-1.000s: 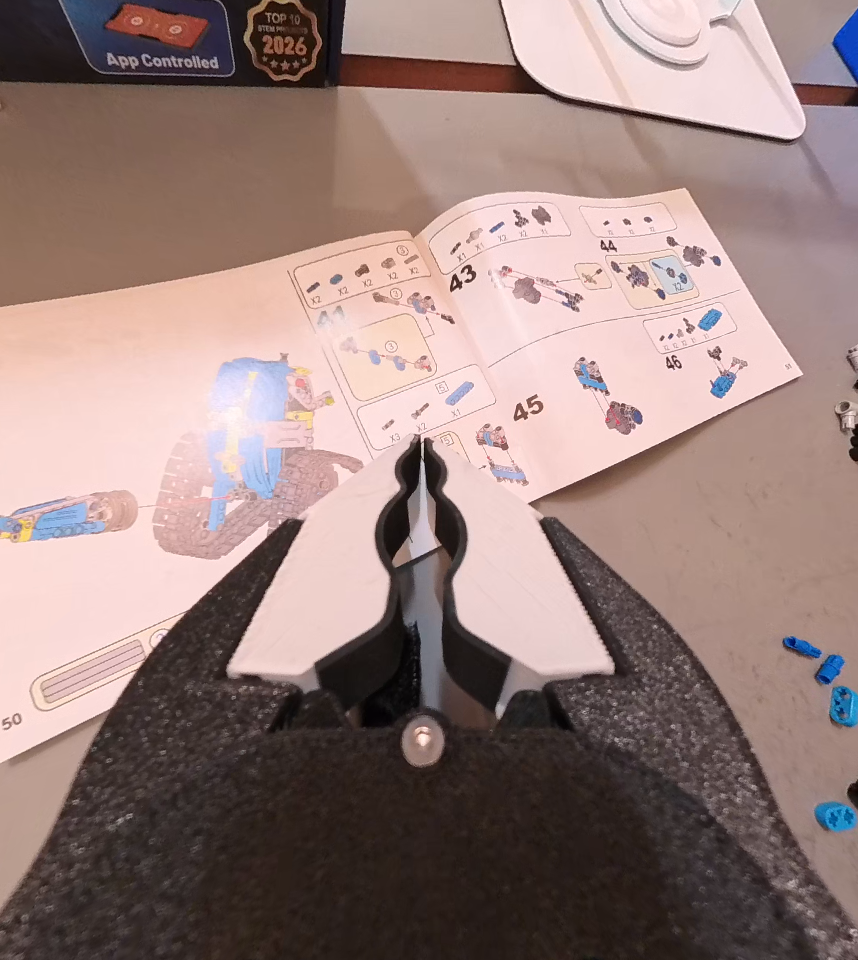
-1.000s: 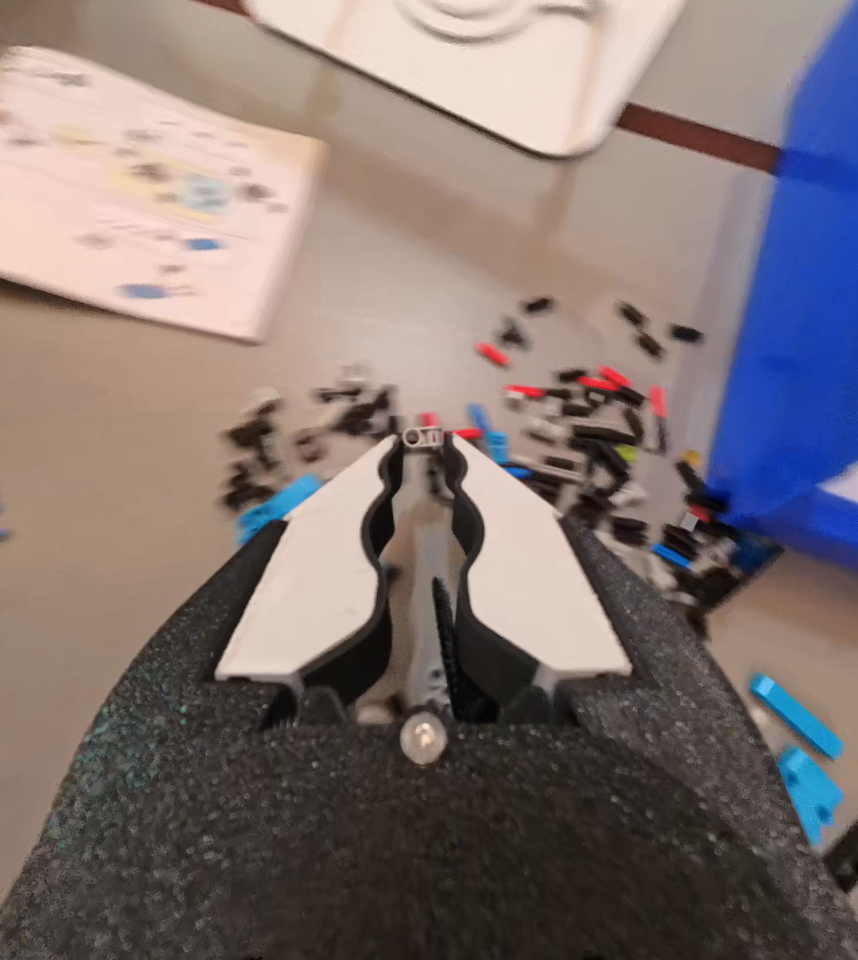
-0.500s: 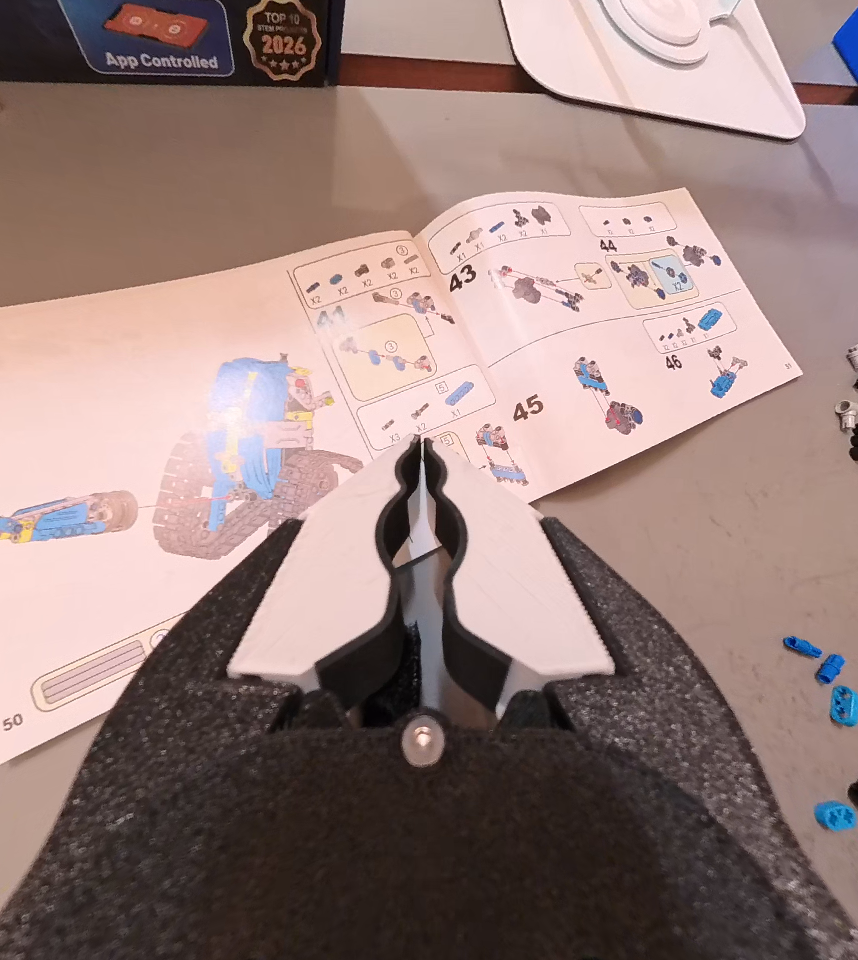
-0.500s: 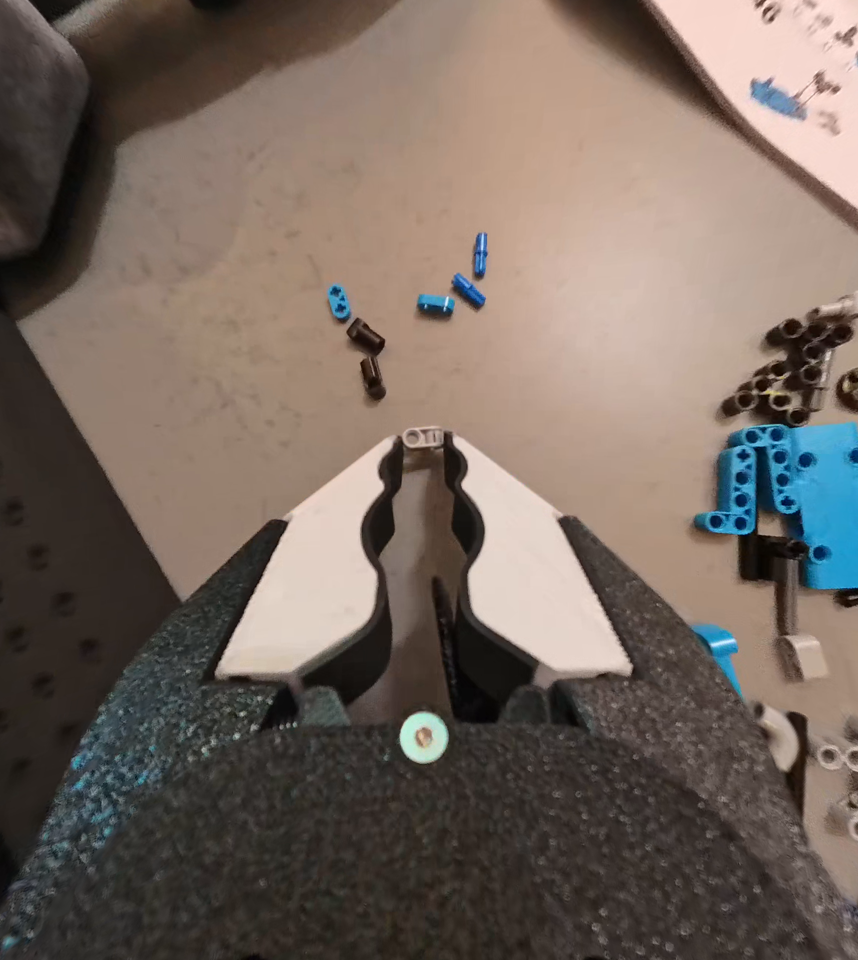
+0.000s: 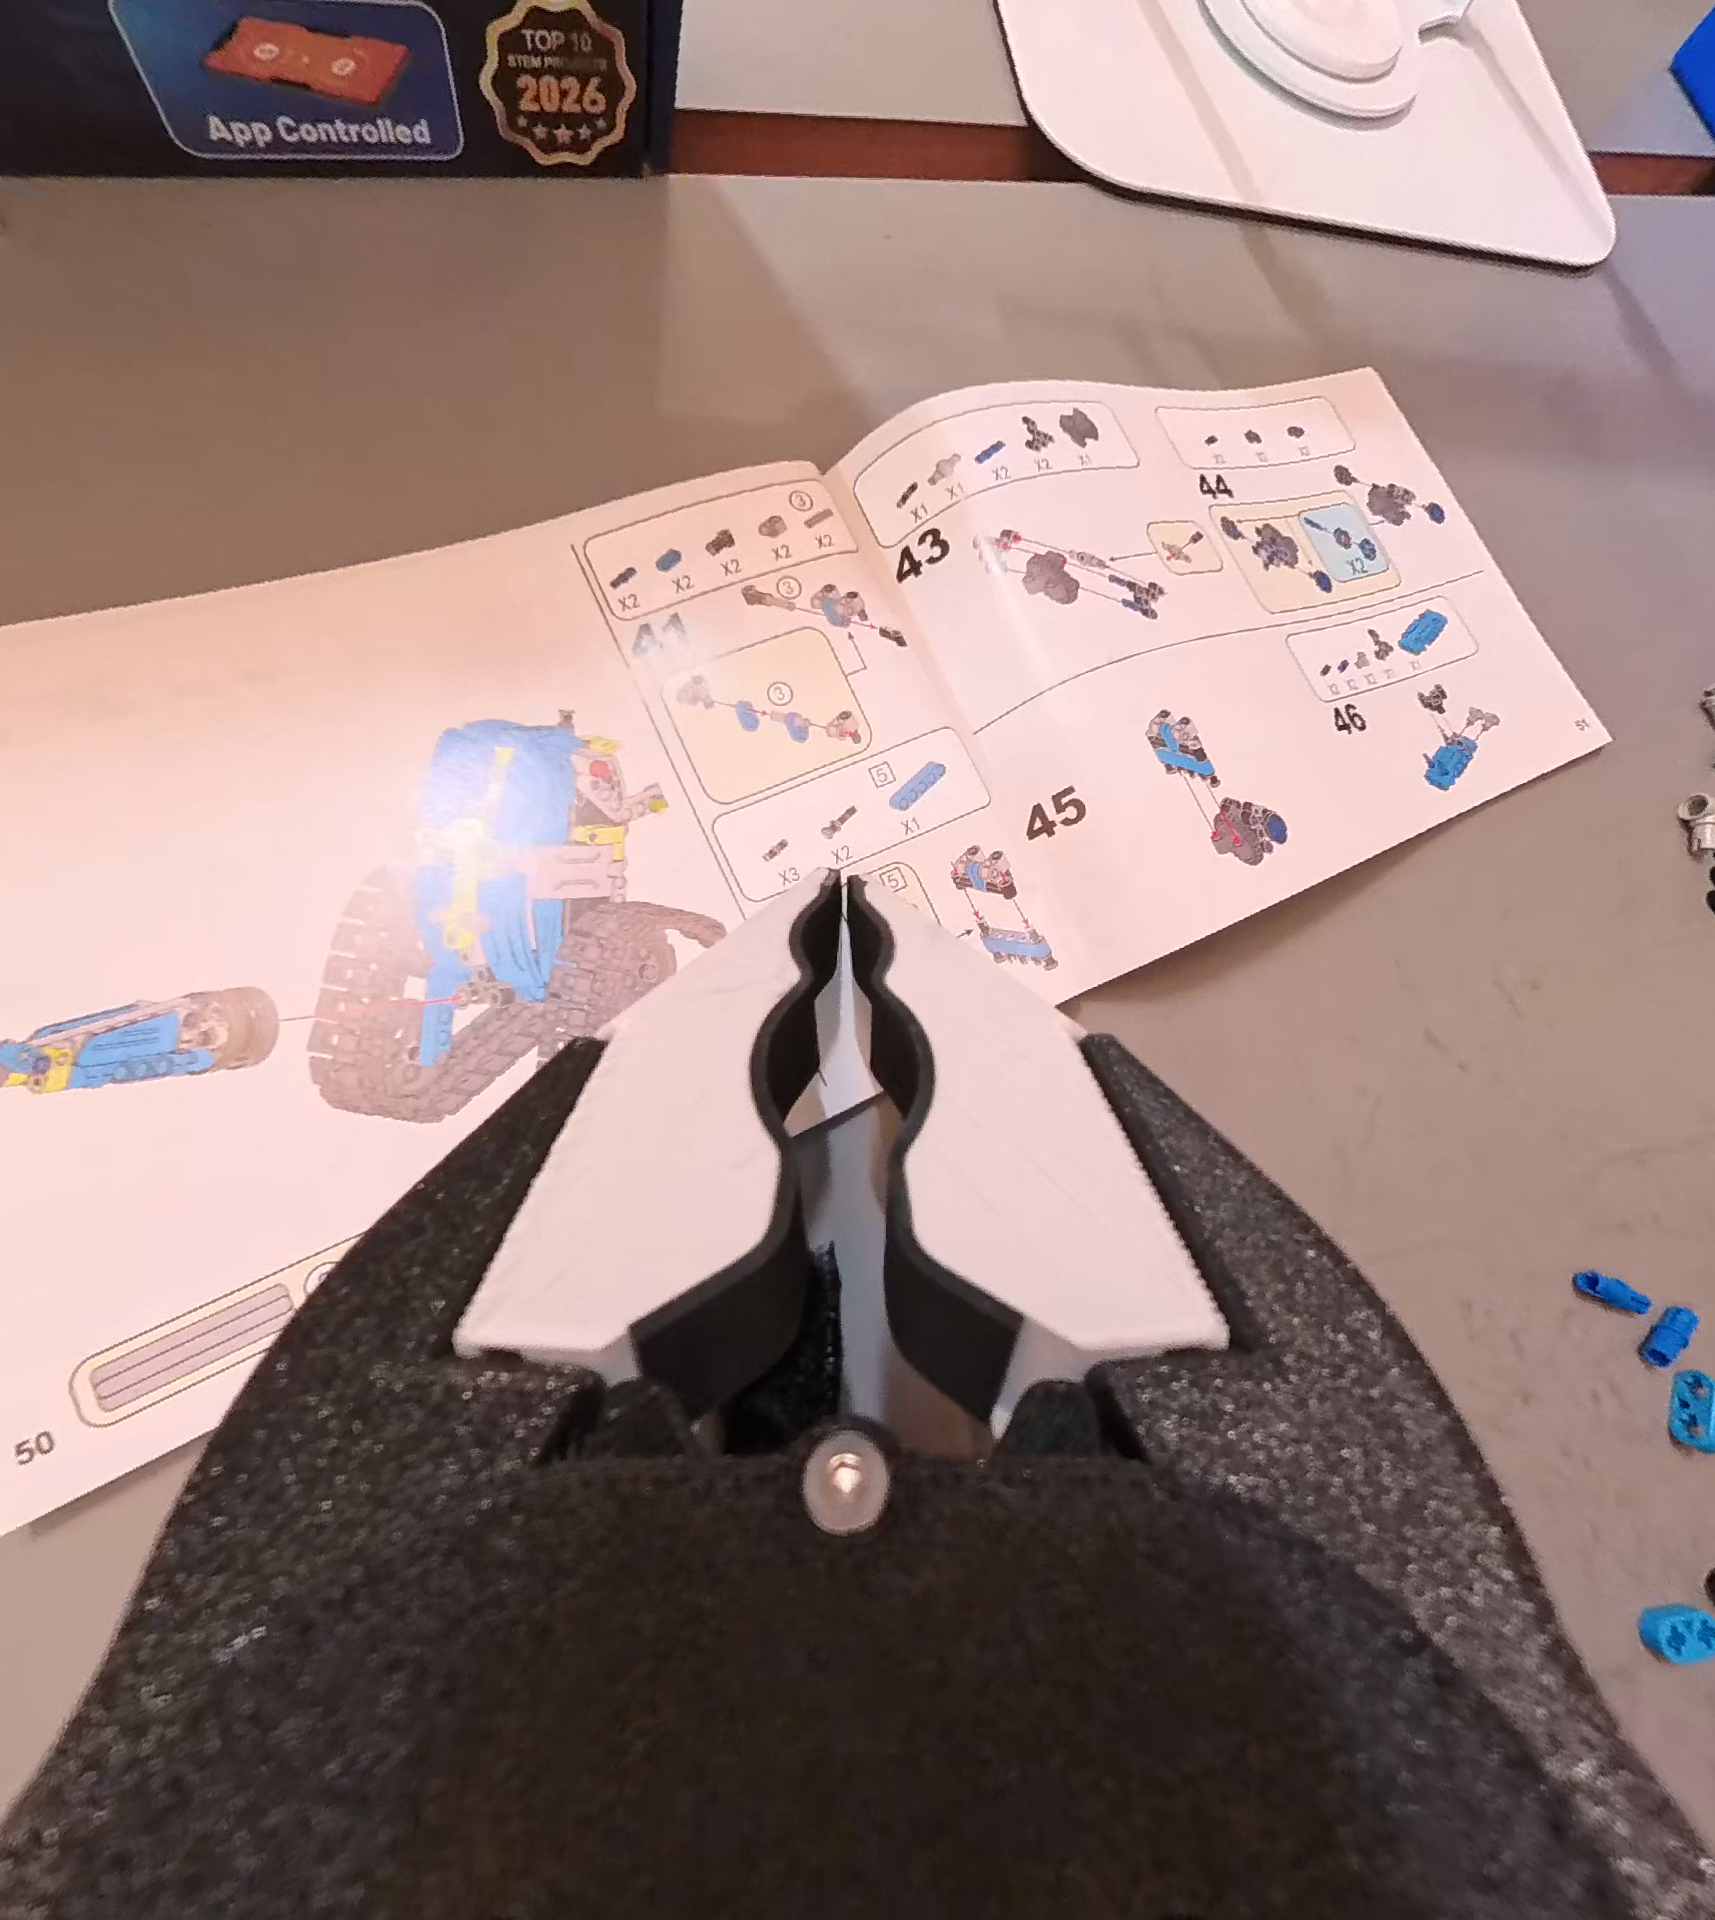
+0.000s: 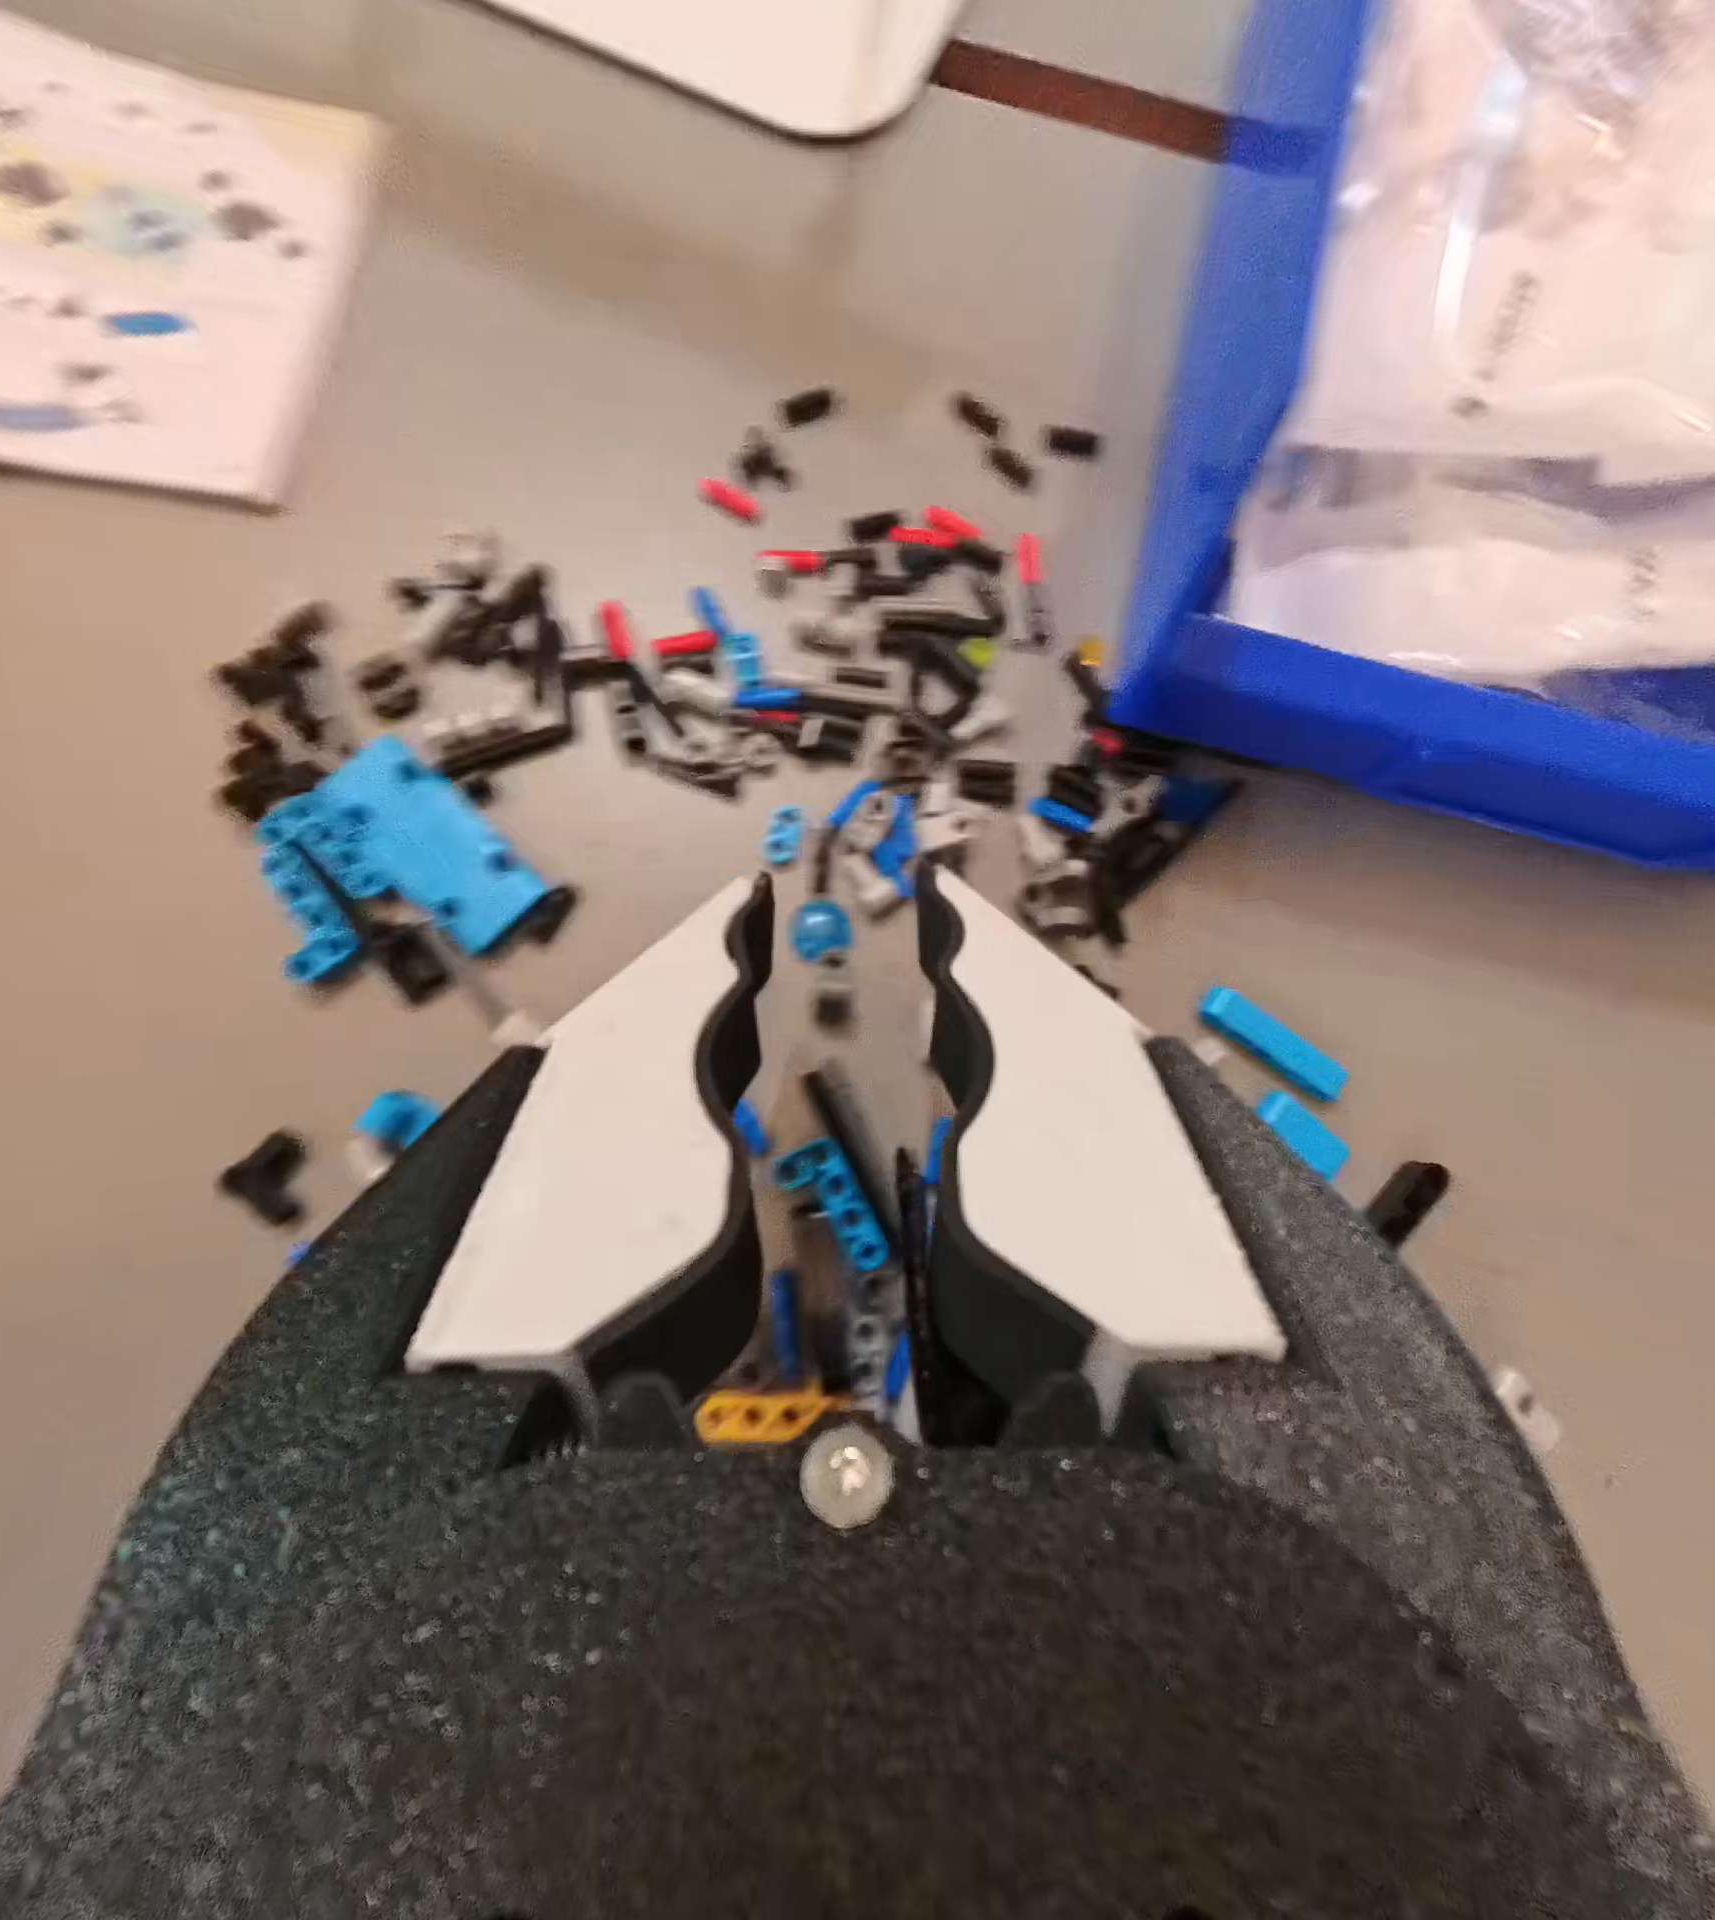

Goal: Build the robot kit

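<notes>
From my station I see the matte grey-brown table [image 5: 417,343] carrying everything, its surface smooth with faint scuffs. Largest on it is the open instruction booklet [image 5: 1196,623], glossy white paper lying flat with a gentle hump at the fold; beyond it sit a dark printed cardboard box [image 5: 292,83] and a white moulded plastic tray [image 5: 1300,177] with rounded corners. In my right wrist view a bright blue bin [image 6: 1455,727] with straight walls stands on the right, crinkled clear plastic bags [image 6: 1559,312] inside it. Just beside its near corner spreads a loose heap of small building parts [image 6: 832,665] (black, red, grey and blue pins and beams, all rather blurred), with a chunky light-blue assembled block [image 6: 396,852] at the heap's left edge. My left hand-held gripper [image 5: 842,883] hangs over the booklet's lower edge, its pale, wavy-edged fingers pressed together with nothing clearly between them. My right hand-held gripper [image 6: 842,894] is spread wide above the heap's near side, pinching nothing; a small round blue piece [image 6: 820,928] lies on the table between its tips.
</notes>
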`<state>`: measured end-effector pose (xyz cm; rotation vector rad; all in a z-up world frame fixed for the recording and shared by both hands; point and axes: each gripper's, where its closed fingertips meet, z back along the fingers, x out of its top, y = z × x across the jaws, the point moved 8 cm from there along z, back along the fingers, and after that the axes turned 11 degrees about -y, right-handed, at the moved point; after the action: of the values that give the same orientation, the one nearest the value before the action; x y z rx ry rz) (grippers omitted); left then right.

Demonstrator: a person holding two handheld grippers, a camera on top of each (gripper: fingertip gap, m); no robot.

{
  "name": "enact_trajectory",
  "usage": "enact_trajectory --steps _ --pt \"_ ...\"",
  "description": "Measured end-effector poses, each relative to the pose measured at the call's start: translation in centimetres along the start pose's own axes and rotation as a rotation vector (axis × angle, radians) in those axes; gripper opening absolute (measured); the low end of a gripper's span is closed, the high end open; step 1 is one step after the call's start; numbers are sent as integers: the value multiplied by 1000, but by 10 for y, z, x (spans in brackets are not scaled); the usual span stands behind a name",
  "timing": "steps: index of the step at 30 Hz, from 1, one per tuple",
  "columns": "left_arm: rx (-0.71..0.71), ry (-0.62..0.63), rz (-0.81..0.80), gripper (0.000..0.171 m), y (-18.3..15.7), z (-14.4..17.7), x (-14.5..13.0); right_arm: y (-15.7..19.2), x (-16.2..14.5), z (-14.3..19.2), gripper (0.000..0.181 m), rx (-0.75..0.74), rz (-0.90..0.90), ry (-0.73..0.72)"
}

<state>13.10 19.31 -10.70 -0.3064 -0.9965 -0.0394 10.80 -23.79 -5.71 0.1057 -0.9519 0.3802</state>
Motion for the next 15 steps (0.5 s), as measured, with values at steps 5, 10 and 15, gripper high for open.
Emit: enact_trajectory --steps 5,10,15 --pt "-9 0 14 1 1 0 0 -19 -9 -24 27 43 -65 55" --pt "-9 1 12 1 1 0 0 -15 -9 -38 24 82 -65 70" --pt "-10 0 13 1 1 0 0 -12 -10 -46 17 78 -24 83"
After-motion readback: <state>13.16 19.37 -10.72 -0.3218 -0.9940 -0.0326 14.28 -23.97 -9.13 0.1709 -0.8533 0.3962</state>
